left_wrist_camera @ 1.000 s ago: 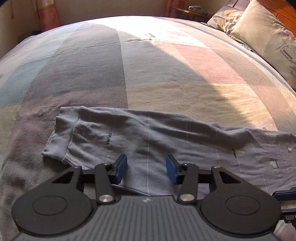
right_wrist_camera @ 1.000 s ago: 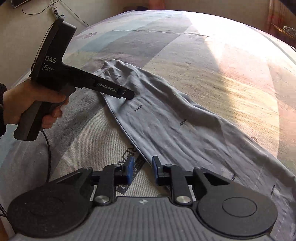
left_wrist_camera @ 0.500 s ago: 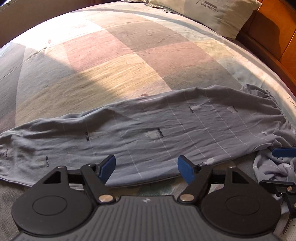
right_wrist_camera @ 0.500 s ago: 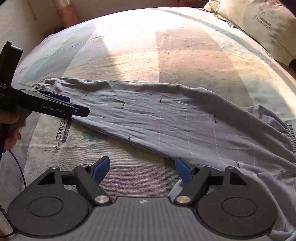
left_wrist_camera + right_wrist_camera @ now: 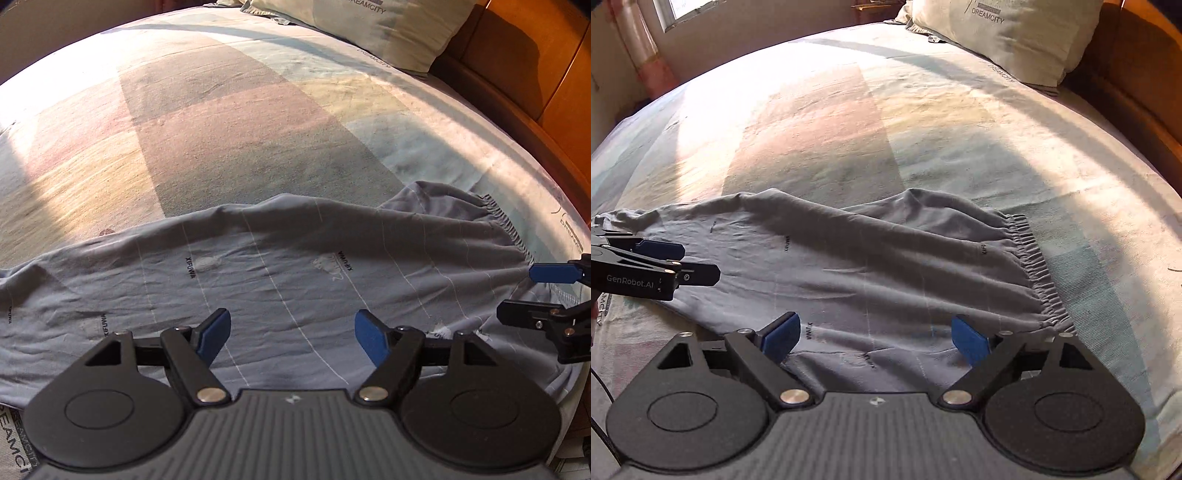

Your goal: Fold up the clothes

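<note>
A pair of grey trousers point(image 5: 886, 258) is spread lengthwise across the near part of a bed point(image 5: 849, 122), lying flat but creased, with small dark lettering printed here and there on the cloth. The gathered elastic waistband point(image 5: 1038, 266) is seen at the right end in both views, and the legs run off toward the left. The cloth is crossed by thin pale lines.

The left hand-held gripper point(image 5: 293, 336) is held low over the middle of the trousers with its blue-padded fingers point(image 5: 214, 334) spread wide apart; nothing is pinched between them. The right hand-held gripper point(image 5: 875, 336) is held just over the near edge of the trousers close to the waistband, and its blue-padded fingers point(image 5: 969, 339) are likewise spread wide, with only cloth seen below the gap. Whether the pads touch the cloth cannot be told in either view.

Each hand-held gripper is caught at the edge of the other's view, the left one beside the leg end, the right one beside the waistband.

The bed is covered by a sheet in broad pastel blocks, partly lit by sunlight. A pale pillow point(image 5: 1008, 33) printed DREAMCITY lies at the far right, against a wooden headboard point(image 5: 535, 66).
</note>
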`<state>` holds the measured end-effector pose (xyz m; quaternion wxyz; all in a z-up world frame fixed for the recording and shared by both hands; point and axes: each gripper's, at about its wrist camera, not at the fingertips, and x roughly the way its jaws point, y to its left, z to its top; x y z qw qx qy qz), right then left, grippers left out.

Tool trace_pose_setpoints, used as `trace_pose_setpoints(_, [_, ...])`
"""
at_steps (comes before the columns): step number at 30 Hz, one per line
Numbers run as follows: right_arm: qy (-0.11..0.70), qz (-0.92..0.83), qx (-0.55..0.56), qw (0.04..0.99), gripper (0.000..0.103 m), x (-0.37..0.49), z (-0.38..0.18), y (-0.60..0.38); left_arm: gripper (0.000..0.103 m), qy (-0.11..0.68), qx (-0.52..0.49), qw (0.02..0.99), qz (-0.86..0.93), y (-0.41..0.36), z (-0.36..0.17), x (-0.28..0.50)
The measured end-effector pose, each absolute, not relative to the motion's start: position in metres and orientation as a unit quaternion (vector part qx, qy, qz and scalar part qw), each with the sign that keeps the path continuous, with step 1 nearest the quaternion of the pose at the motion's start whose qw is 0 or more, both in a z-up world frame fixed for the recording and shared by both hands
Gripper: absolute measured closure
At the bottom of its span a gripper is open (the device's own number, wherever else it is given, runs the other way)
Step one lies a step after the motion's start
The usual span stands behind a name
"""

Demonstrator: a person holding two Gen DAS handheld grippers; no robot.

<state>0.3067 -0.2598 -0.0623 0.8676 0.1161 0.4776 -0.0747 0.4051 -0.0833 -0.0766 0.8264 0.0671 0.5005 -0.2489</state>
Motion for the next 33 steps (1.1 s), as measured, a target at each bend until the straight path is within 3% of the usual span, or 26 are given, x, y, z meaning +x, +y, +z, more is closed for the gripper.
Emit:
trace_pose_setpoints(5, [0.502, -0.059, 0.148, 0.850, 0.009, 0.306, -0.093, -0.301, 0.027, 0.537, 0.029, 0.816, -0.214, -0.091, -0.103, 0.401])
trace_pose_setpoints(7, [0.492, -0.040, 0.173, 0.852, 0.000, 0.299, -0.101, -0.307, 0.021, 0.533, 0.021, 0.818, -0.215, -0.088, -0.103, 0.396])
trace_pose_setpoints(19, [0.509, 0.012, 0.156, 0.846, 0.000, 0.301, -0.101, -0.313, 0.020, 0.557, 0.019, 0.806, -0.200, -0.085, -0.101, 0.411])
trace_pose_setpoints(28, [0.495, 0.106, 0.136, 0.852, 0.000, 0.353, -0.060, -0.373, 0.016, 0.539, 0.063, 0.812, -0.213, -0.091, -0.095, 0.406])
trace_pose_setpoints(33, [0.497, 0.182, 0.107, 0.842, 0.000, 0.416, -0.064, -0.413, 0.012, 0.552, 0.039, 0.804, -0.217, -0.093, -0.104, 0.409])
